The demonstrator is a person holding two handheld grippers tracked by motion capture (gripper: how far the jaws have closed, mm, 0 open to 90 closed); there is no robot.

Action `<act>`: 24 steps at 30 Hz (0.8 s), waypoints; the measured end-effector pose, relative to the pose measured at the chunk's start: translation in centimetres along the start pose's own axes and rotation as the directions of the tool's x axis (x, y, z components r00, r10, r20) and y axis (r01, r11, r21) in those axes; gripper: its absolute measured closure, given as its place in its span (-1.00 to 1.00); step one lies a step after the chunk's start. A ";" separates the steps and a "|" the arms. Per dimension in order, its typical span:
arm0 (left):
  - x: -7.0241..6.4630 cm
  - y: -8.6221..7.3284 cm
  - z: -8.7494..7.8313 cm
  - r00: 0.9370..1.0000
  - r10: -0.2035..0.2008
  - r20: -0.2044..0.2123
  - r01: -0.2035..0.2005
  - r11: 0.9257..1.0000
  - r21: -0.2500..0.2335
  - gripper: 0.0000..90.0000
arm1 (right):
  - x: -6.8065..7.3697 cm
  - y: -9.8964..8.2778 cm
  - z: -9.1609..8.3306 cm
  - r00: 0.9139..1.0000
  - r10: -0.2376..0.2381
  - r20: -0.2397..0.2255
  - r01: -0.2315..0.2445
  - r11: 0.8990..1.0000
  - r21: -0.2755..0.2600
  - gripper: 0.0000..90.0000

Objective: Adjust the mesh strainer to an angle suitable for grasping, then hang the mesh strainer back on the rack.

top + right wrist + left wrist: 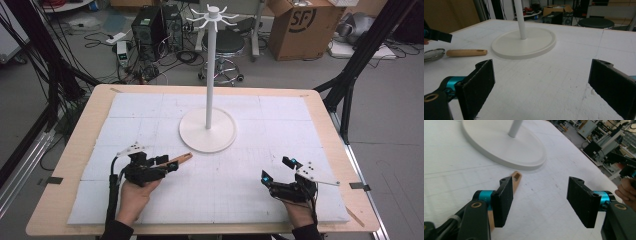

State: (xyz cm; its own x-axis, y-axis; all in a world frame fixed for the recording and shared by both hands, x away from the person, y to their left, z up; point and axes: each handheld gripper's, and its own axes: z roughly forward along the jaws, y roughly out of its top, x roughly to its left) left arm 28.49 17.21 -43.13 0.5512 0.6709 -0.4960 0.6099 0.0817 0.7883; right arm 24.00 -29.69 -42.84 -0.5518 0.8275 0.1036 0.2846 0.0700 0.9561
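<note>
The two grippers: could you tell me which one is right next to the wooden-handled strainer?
The left gripper: the strainer's wooden handle pokes out beside its open jaws. The right gripper hovers over bare white mat.

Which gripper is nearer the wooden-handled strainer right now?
Left. The left gripper sits right over the strainer, open. The right gripper is across the table, open.

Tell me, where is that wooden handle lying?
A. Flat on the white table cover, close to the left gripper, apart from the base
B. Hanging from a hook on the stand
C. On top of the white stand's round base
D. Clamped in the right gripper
A: the wooden handle lies flat on the table cover, beside the left gripper, just clear of the round base.
</note>
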 end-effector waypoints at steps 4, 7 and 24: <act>0.7 0.1 -1.0 1.000 0.004 -0.018 -0.004 1.000 -0.007 -0.13 | -0.1 -0.1 -0.2 1.000 0.012 0.003 -0.012 1.000 0.003 -0.87; 0.9 0.1 -1.0 1.000 0.007 -0.030 -0.007 1.000 0.005 -0.13 | -0.2 -0.1 -0.3 1.000 0.011 0.007 -0.011 1.000 -0.001 -0.87; 1.9 0.7 -1.1 1.000 0.022 -0.022 -0.022 1.000 0.000 -0.08 | -0.5 -0.3 -0.8 1.000 0.023 0.014 -0.023 1.000 -0.005 -0.87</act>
State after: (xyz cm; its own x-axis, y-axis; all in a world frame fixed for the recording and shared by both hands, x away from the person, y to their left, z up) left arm 29.32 19.35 -43.10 0.5518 0.6886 -0.4705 0.5979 0.0667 0.7988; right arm 23.51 -30.56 -42.90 -0.5337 0.8369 0.1215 0.2931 0.0483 0.9549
